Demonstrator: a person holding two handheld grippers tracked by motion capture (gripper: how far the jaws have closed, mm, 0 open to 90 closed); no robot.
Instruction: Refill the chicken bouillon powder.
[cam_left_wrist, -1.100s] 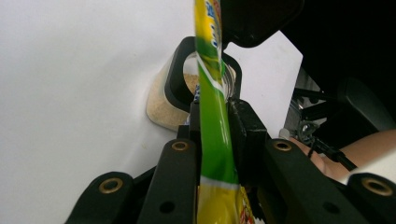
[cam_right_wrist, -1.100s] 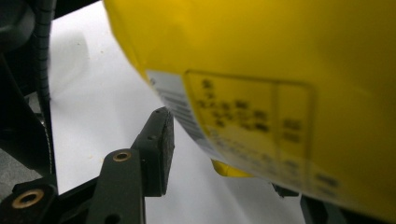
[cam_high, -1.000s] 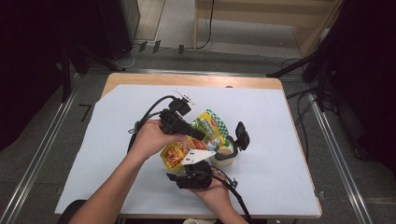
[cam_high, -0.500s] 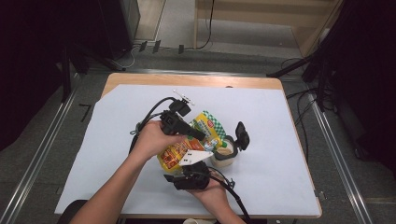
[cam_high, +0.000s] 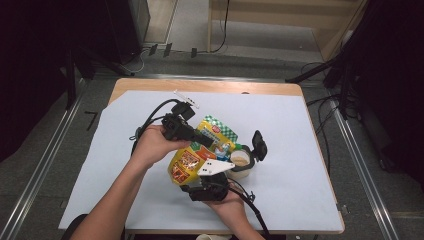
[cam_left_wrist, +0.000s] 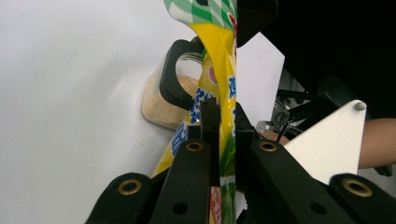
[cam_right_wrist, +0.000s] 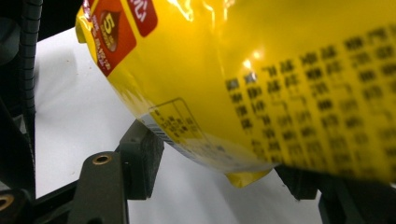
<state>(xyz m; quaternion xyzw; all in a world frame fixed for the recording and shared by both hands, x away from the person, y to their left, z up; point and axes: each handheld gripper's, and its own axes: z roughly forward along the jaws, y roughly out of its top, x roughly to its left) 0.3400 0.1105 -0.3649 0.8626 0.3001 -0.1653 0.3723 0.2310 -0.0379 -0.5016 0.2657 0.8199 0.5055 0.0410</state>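
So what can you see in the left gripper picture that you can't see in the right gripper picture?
The left gripper view has the clear jar of tan powder with its black flip lid open, the pouch's green checked top, the grey plate of the right gripper, and the left gripper pinching the pouch.

The right gripper view has the pouch's bottom corner between the right gripper's spread jaws, which have just been opening.

Both show the yellow pouch and the white table cover.

A wooden tabletop (cam_high: 150, 86) under a pale blue-white sheet (cam_high: 300, 140) stands on grey floor (cam_high: 60, 150); metal rails (cam_high: 37, 172) flank it, black cables (cam_high: 325, 120) trail nearby.
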